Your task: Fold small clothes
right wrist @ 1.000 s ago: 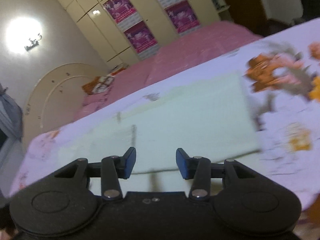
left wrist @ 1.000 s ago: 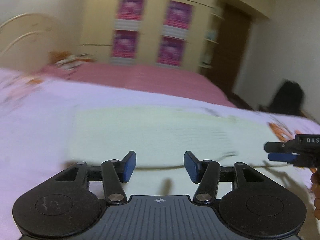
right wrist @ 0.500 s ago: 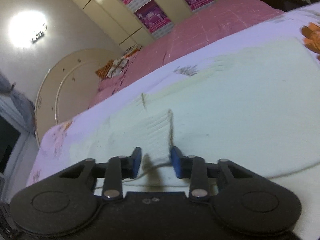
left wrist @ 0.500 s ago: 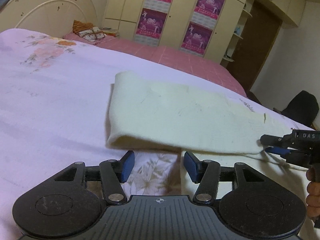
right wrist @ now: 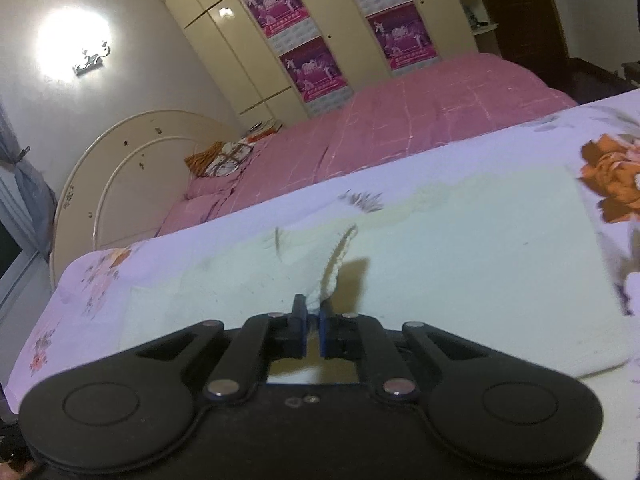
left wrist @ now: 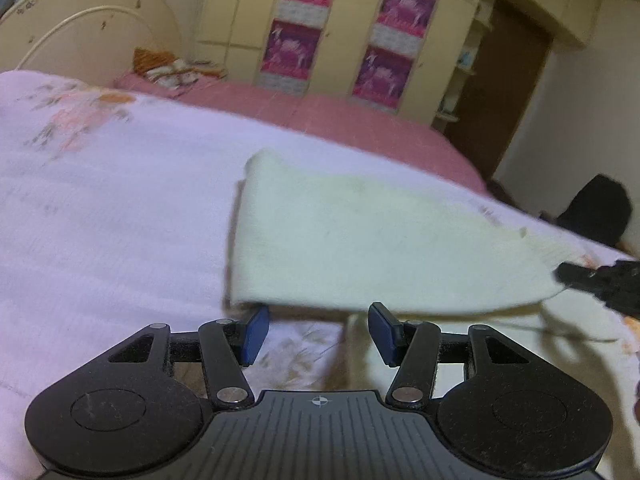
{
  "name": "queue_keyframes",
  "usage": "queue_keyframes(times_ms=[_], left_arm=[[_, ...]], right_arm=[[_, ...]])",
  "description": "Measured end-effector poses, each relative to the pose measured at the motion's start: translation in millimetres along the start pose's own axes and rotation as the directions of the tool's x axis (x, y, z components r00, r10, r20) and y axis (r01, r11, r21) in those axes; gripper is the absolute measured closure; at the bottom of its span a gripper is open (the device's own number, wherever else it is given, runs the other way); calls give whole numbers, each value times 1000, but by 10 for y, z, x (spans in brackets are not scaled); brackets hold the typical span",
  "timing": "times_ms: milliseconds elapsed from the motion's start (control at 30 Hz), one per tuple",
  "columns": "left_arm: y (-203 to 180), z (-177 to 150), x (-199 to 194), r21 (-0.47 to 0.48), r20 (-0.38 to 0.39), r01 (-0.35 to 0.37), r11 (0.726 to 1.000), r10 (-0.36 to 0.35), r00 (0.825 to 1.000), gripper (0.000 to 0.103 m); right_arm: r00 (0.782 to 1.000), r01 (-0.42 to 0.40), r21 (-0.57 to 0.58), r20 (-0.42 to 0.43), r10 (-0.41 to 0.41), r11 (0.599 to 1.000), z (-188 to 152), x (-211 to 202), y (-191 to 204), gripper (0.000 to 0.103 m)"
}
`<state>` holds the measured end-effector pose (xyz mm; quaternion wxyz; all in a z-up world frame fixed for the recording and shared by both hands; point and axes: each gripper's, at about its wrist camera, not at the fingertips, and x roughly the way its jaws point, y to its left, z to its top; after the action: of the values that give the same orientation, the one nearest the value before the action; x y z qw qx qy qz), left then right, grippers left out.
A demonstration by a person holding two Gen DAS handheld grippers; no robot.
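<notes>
A cream-coloured garment (left wrist: 360,248) lies on the lilac flowered bedsheet (left wrist: 100,208), its near layer lifted. My left gripper (left wrist: 316,334) is open and empty, just in front of the garment's near folded edge. My right gripper (right wrist: 313,330) is shut on the garment's edge (right wrist: 332,276) and pulls a ridge of cloth up off the flat part (right wrist: 480,272). The right gripper also shows in the left wrist view (left wrist: 600,284), at the garment's right corner.
A pink bed (right wrist: 400,120) with a cream headboard (right wrist: 120,168) stands behind. Cream wardrobes with purple posters (left wrist: 340,40) line the far wall. A dark door (left wrist: 508,80) and a black chair (left wrist: 600,212) are at the right.
My right gripper has closed on the garment's edge and lifted it. The left gripper has drawn back to the garment's left near edge and stayed open.
</notes>
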<state>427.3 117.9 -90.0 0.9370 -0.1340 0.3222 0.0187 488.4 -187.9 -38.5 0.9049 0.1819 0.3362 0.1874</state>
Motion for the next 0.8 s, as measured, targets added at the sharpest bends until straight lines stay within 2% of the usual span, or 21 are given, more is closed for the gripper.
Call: queue_keyframes(times_ms=[300,800], left_arm=[[-105,6,96,59,-48,-16,998,19,999,49],[-99,-20,89,65,-46,-26,998,29,999,49]], right_arm=[[999,14,-14,32,-13,1000,116,-37,20,97],[991,88,52,97,-93,995,219,-244,-402,97]])
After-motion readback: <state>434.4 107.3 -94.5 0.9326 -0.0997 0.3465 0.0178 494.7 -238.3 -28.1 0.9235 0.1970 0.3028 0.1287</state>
